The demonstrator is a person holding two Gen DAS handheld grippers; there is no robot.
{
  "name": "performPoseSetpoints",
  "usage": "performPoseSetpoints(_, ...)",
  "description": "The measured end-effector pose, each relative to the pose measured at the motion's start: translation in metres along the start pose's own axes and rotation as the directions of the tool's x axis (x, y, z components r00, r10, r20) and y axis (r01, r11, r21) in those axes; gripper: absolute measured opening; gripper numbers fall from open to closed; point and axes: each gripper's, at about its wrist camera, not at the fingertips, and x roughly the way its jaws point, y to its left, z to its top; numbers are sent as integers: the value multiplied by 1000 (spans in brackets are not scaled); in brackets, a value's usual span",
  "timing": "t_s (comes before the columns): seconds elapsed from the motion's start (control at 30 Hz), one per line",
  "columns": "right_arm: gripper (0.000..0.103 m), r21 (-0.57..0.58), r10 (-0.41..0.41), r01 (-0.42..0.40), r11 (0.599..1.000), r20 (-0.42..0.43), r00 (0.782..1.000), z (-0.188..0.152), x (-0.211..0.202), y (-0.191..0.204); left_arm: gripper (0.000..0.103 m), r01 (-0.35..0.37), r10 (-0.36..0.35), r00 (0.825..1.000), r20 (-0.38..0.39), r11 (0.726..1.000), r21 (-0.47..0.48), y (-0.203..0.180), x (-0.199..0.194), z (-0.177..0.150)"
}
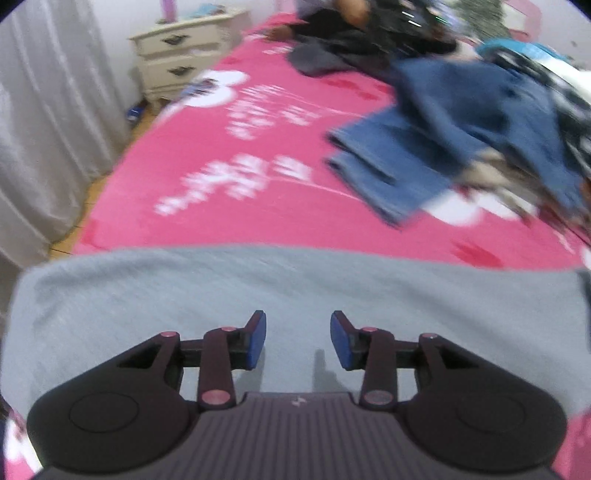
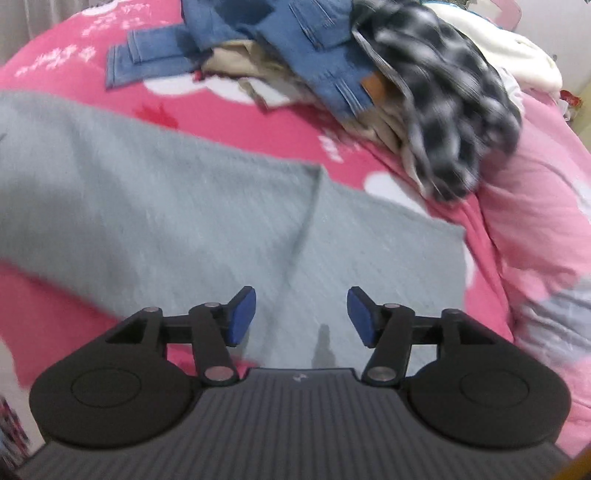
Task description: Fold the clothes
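Note:
A grey knit garment point(image 1: 258, 284) lies flat on the pink bedspread point(image 1: 207, 155). My left gripper point(image 1: 298, 339) hovers over it, open, with nothing between its blue pads. In the right wrist view the same grey garment point(image 2: 184, 206) shows a folded edge running diagonally toward the camera. My right gripper point(image 2: 301, 315) is open just above that part, also empty. Both views are blurred by motion.
A heap of clothes sits beyond the grey garment: blue jeans point(image 1: 443, 140) point(image 2: 295, 44), beige fabric point(image 2: 258, 70), a black-and-white checked piece point(image 2: 450, 118) and white cloth point(image 2: 509, 48). A cream nightstand point(image 1: 177, 55) and grey curtain point(image 1: 48, 122) stand left of the bed. A person in dark clothes point(image 1: 354, 22) sits at the far end.

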Motion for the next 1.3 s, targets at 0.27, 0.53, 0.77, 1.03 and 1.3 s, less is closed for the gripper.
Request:
performPoseSetpoints(0.27,63,43,106,-107,993,24,994,-65,-19,-77,51,335,-329,940,-91,941,54,-172,-23,-48)
performPoseSetpoints(0.53,61,260,288,-318,912,148,946,-38,32,-191,53,471,-439,835,-332,882,19,-305,35,-52)
performPoseSetpoints(0.77,53,410,521,-462,787,-40,853,-53,110,-241,56,460,-373,808,-456,883,93,-339,54,-60)
performPoseSetpoints(1.03,46,333,395,-346,877,-92,914,-124,57,-234,13,448,-391,802,-452,894,22,-340,55,-53)
performPoseSetpoints(1.3,55,127,275,-279,952,48,960,-118,15,-202,4,504,-490,816,-306,863,-36,-372,23,-2)
